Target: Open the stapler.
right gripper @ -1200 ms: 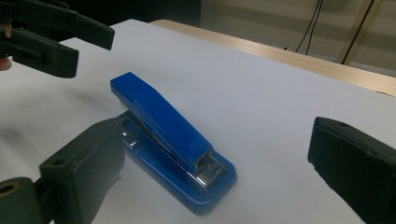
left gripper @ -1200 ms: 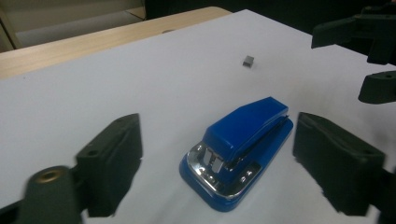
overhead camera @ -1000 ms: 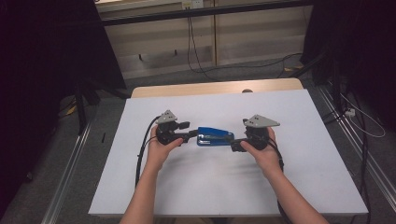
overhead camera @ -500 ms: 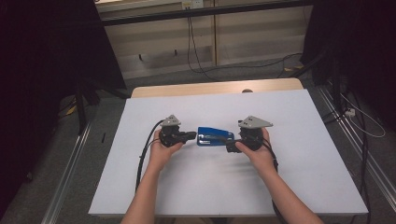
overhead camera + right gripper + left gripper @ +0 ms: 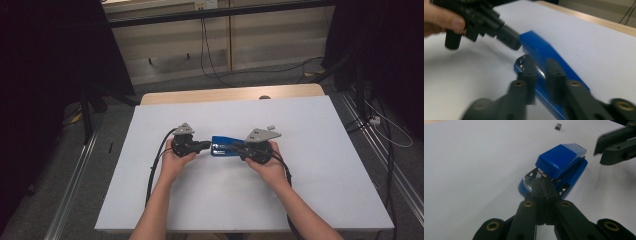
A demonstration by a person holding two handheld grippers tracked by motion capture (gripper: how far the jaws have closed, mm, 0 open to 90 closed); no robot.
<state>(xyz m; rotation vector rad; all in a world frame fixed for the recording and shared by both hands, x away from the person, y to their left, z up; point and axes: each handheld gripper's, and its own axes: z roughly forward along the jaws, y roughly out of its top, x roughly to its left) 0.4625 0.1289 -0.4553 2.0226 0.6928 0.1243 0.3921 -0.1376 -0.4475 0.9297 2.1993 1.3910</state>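
Stapler: blue stapler (image 5: 224, 145) lies at mid-frame of the high view on the white tabletop (image 5: 325, 165), directly between the two grippers.
Long axis: runs left to right across the high view, so one end faces each gripper.
Left gripper: left gripper (image 5: 544, 186) sits at the stapler's left end; its fingers are pressed together with no gap, tips at the metal mouth between lid and base. Whether they pinch anything there is too small to tell.
Right gripper: right gripper (image 5: 540, 67) sits at the stapler's right end; its fingers are apart, straddling the blue body, which runs up between them. The view is blurred, so contact is unclear.
Nearer hand: both are at the stapler, neither clearly closer.
Stray item: small grey block (image 5: 558, 126) lies apart, in the upper part of the left gripper view.
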